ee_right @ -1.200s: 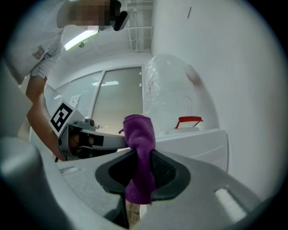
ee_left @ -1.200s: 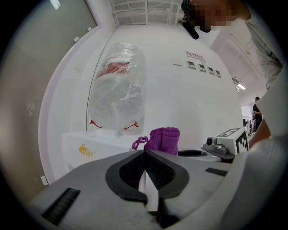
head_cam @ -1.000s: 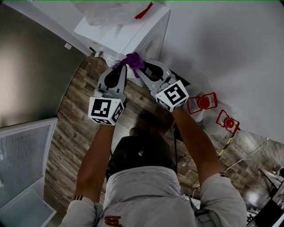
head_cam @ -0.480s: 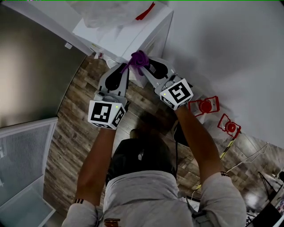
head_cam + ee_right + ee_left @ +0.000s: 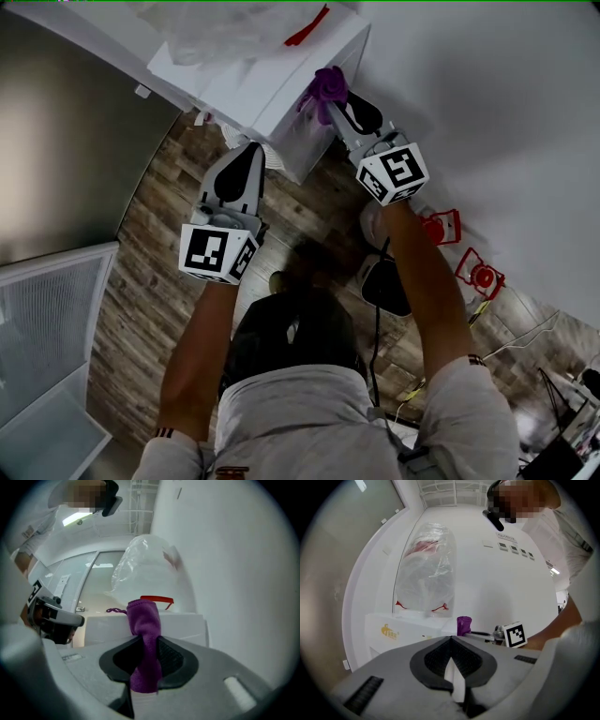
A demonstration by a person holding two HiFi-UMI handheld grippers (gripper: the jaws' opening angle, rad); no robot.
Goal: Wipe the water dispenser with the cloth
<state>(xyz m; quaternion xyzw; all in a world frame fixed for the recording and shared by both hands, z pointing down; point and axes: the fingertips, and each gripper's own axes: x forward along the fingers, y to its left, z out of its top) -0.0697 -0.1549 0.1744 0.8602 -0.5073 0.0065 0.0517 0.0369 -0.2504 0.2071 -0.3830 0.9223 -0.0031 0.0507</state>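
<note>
The right tool (image 5: pixel 337 101) was shut tight on the purple cloth (image 5: pixel 143 616). The cloth stuck up out of the tips like a soft roll, and a bit hung down below them too. Seen from the head view, the cloth sat at the top corner of the white water dispenser (image 5: pixel 281 89), on the side next to the white wall (image 5: pixel 469 84). I could not tell if the cloth was touching the box or just beside it.

The left tool (image 5: pixel 251 150) had its tips pressed together with nothing between them. It was lower down, in front of the water dispenser's face, above the wood floor (image 5: pixel 164 234), and well apart from the cloth.

A big water bottle in a plastic bag (image 5: pixel 426 573) stood on top of the water dispenser.

The thing that mattered most was this: the water dispenser lay ahead of the right tool and off to its left. The right tool was the nearer one, and it had the cloth. So I think the wipe would need the cloth pushed flat on the white box and slid leftward or down along it, away from the wall.
</note>
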